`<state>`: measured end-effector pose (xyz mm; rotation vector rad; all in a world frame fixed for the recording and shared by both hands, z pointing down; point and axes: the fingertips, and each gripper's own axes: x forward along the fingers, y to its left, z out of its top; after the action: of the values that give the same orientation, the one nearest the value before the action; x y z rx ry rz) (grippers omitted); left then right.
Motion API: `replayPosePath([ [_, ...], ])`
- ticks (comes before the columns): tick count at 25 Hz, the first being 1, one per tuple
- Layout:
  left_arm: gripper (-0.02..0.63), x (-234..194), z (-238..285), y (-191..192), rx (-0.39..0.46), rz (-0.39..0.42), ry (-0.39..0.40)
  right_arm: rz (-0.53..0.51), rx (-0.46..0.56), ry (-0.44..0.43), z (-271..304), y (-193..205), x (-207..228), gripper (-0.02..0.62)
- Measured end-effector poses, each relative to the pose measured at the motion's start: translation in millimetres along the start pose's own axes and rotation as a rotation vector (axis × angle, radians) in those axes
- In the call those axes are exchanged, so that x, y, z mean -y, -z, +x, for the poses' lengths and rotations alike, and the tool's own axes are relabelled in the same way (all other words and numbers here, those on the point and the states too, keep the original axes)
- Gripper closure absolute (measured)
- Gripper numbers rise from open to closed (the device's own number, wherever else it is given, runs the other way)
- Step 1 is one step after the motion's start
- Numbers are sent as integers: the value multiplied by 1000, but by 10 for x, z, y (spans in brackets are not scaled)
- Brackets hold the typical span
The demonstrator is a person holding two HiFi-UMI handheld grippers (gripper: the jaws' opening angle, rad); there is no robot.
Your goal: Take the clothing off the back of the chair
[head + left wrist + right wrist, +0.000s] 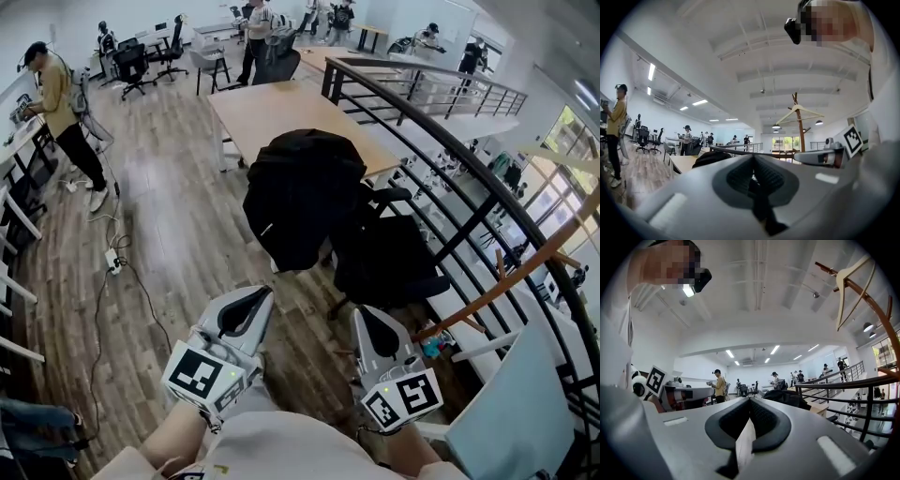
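A black garment (300, 192) hangs over the back of a black office chair (394, 258) in the middle of the head view. Both grippers are held level, short of the chair and apart from it. My left gripper (261, 292) is shut with nothing in it and points at the garment. My right gripper (366, 314) is also shut and empty, nearer the chair's seat. In the left gripper view the garment (710, 158) shows as a dark hump beyond the closed jaws. In the right gripper view the garment (785, 397) lies just past the closed jaws.
A long wooden table (281, 108) stands behind the chair. A black railing (450, 169) runs along the right, with a wooden coat stand (534, 262) by it. A power strip (114, 262) and cables lie on the floor at left. A person (61, 103) stands far left.
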<state>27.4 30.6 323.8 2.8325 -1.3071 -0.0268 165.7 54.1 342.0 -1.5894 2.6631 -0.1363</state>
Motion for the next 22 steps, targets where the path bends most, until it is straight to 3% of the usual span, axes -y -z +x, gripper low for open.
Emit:
replayPosePath([
  [7,603,-740,359,-145,59,-43,-1,-17,6,39,765,-146,98,597],
  [22,603,-1892,1142,-216,32,-11,121,-39,12,152,2148,-272,308,597],
])
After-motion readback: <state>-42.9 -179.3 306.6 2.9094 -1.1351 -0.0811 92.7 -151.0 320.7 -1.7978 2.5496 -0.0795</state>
